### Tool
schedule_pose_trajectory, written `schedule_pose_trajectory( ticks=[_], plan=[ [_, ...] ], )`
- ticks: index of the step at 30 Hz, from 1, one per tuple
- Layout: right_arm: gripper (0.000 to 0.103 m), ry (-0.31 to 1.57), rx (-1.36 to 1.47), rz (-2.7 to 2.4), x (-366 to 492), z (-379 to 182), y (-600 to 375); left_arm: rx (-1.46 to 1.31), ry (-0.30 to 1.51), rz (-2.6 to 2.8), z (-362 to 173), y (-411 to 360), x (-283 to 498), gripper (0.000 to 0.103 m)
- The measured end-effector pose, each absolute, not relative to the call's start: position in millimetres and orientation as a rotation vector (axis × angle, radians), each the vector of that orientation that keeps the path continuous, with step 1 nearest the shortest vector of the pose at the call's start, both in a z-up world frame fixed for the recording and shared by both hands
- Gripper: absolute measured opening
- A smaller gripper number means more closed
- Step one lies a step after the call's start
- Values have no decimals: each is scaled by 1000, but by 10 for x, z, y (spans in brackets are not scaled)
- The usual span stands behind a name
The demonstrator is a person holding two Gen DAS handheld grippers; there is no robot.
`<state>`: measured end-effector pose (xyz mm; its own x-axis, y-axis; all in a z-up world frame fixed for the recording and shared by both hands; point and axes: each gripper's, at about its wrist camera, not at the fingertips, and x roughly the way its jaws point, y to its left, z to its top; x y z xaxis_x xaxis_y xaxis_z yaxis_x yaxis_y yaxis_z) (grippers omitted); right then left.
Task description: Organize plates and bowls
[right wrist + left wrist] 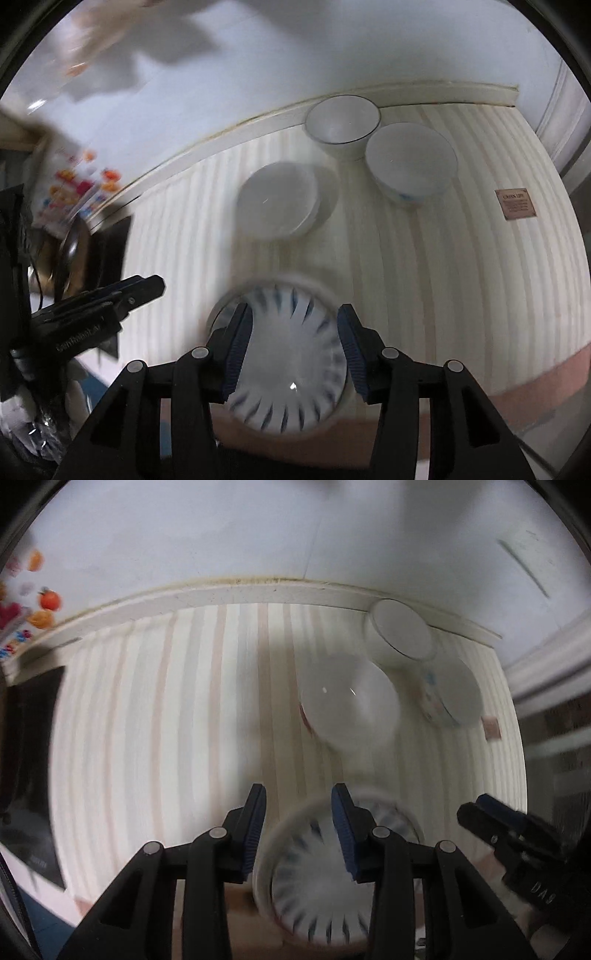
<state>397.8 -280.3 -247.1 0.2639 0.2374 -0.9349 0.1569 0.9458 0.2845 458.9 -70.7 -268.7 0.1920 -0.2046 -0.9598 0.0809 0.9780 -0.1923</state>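
A home – striped tablecloth (pixel 461 258); bowls (pixel 412 168); colourful stickers (pixel 79 186) on the wall

So the worktop (pixel 461 280) has a pale striped surface and runs up to a white wall. Sitting on it: a blue-patterned plate (pixel 291 365) near the front edge, a plain white plate (pixel 277 201) mid-way (blurry, might be a small stack), two white bowls (pixel 343 123) (pixel 412 170) at the back, and a little brown label (pixel 515 205).

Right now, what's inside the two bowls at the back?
Nothing that shows. The dark-rimmed bowl by the wall and the blue-patterned bowl beside it both look plain white and empty inside. The near wall of each hides a little of its bottom.
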Motion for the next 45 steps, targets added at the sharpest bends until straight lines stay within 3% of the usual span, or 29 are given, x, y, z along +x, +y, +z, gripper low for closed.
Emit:
schedule_pose_trajectory(
  ticks=[8,10,12,13,21,30,37,45],
  plan=[
    [48,1362,446,0,4954,-3436,-2899,-152,1531,-291,-3516,-876,5312,34],
    [42,1382,476,4,5121,-3646,-2915,-184,1533,-334,-3641,-914,5360,32],
    [20,1402,499,11,5242,-3828,-2929,-211,1512,-352,-3687,-929,5351,25],
    [17,1413,508,23,5303,-3915,-2930,-201,1504,-348,-3675,-945,5332,24],
    [17,1395,431,56,5243,-3740,-2936,-163,1485,-378,-3227,-1165,4980,24],
    [17,1374,416,109,4579,-3123,-3452,-110,1440,-443,-2607,-1778,4297,24],
    [17,1367,409,94,3957,-2978,-3937,-59,1478,-473,-2684,-2156,4000,24],
    [17,1423,449,92,3552,-3279,-4354,-12,1543,-465,-3007,-2457,3836,24]
  ],
)
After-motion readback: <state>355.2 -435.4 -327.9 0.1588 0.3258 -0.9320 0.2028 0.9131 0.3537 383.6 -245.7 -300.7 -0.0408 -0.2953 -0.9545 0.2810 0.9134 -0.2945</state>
